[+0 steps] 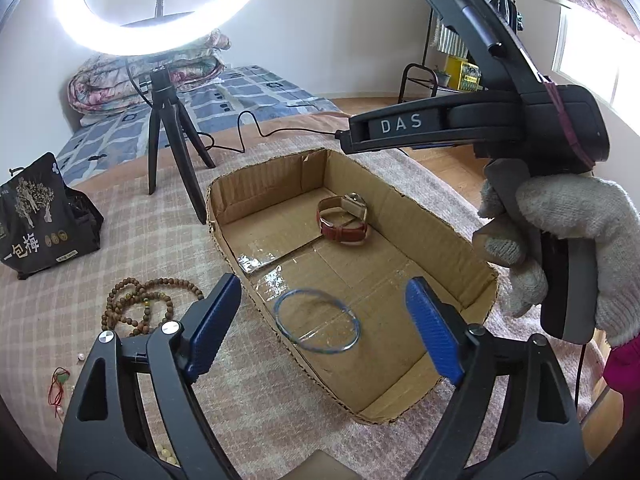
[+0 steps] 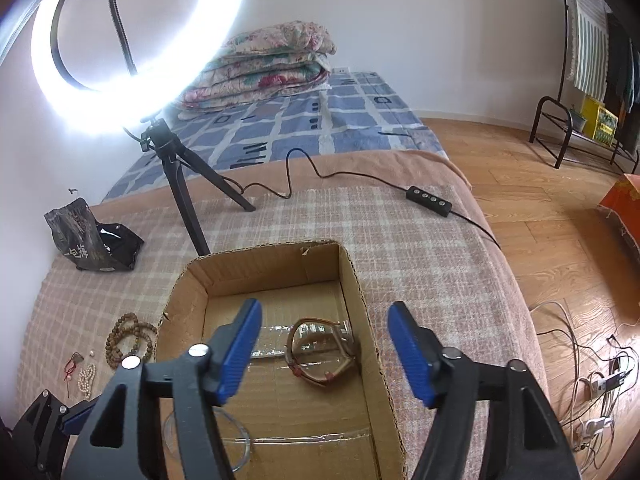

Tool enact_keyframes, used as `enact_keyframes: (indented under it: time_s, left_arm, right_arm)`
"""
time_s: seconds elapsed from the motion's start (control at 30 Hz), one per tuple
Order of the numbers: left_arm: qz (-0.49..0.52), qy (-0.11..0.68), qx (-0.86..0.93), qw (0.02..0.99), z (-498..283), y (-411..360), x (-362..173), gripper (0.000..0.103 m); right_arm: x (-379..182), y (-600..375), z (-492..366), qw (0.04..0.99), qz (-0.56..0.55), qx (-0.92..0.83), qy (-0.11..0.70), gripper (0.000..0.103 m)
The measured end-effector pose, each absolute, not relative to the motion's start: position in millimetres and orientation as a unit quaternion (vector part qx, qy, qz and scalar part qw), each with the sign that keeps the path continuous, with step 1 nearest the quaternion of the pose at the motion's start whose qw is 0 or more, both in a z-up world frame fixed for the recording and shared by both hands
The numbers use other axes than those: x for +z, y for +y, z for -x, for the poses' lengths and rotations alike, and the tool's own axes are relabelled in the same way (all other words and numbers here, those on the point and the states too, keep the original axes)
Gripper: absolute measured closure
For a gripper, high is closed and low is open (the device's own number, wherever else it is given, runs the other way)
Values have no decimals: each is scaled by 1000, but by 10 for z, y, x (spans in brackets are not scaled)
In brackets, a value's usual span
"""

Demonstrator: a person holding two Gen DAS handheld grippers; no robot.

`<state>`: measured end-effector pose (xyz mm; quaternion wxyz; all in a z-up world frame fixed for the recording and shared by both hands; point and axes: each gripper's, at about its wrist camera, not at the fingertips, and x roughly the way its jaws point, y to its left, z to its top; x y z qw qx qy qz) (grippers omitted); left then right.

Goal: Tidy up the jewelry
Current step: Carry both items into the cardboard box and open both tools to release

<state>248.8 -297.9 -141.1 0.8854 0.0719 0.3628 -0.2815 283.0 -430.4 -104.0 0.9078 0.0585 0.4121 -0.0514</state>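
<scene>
Bedroom setting: a checked blanket (image 2: 420,248) is covering the work surface, with a ring light (image 2: 132,40) standing behind. On the blanket a cardboard box (image 1: 440,216) is lying open and serving as the collecting tray. Inside it a red-strapped watch (image 1: 343,218) is resting toward the far end and a clear blue bangle (image 1: 318,322) toward the near end, so two pieces appear sorted. Outside, left of the box, a wooden bead string (image 1: 140,300), a pearl strand (image 2: 86,378) and a red cord (image 1: 58,386) are waiting, suggesting the task is roughly at its midpoint. Both the left gripper (image 1: 324,328) and right gripper (image 2: 324,356) are hovering over the box, fingers spread apart, carrying nothing.
</scene>
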Motion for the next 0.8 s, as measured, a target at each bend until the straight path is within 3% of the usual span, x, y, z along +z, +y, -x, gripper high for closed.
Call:
enact_keyframes:
  time_s: [0.07, 0.47, 0.8]
  left_arm:
    - [-72, 363, -281, 885, -2476, -2969, -1408, 16]
    - [-75, 351, -277, 891, -2342, -2836, -1276, 16]
    - [-74, 336, -267, 900, -2197, -2569, -1112, 16]
  right_arm:
    - [-1013, -4287, -2810, 910, -51, -54, 409, 19]
    - [-853, -4153, -2679, 914, -31, -59, 400, 12]
    - [-680, -4007, -2528, 918, -27, -63, 391, 0]
